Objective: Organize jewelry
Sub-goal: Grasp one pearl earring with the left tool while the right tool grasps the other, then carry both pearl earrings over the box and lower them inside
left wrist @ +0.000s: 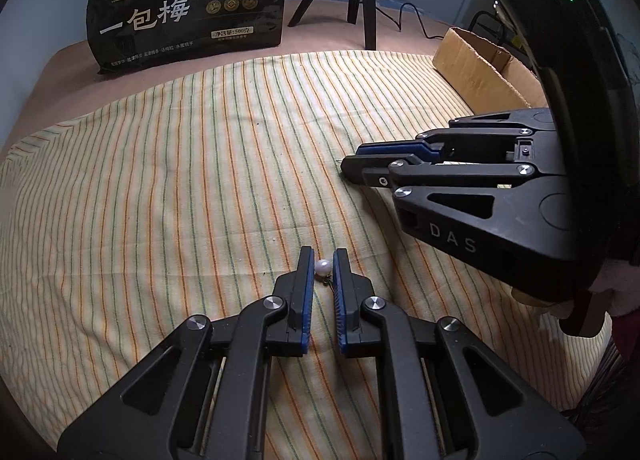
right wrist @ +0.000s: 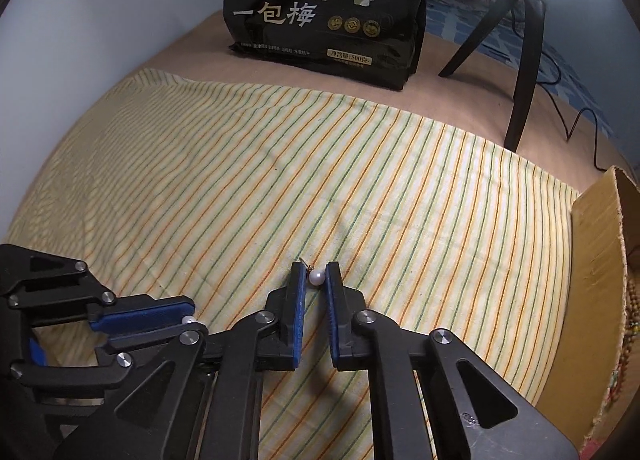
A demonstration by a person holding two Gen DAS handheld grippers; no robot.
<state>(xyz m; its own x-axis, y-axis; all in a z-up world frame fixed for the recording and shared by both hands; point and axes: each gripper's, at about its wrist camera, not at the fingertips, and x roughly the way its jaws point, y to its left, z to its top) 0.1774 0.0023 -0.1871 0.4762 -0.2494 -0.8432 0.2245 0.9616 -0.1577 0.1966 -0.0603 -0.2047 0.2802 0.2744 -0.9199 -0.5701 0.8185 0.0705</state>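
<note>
In the left wrist view my left gripper (left wrist: 323,258) is shut on a white pearl earring (left wrist: 323,268), pinched between the blue pads just above the striped cloth (left wrist: 180,180), with its thin metal hook trailing behind the pearl. My right gripper (right wrist: 315,269) is shut on a second pearl earring (right wrist: 316,277), whose small hook sticks out to the upper left. The right gripper (left wrist: 352,164) also shows in the left wrist view, off to the right. The left gripper (right wrist: 191,318) appears at the lower left of the right wrist view, a bit of pearl (right wrist: 188,320) at its tip.
An open cardboard box (right wrist: 596,280) stands at the cloth's right edge, with strings of beads (right wrist: 631,316) inside. A black snack bag (right wrist: 328,12) stands upright at the back. A black tripod (right wrist: 524,52) and its cable are at the back right.
</note>
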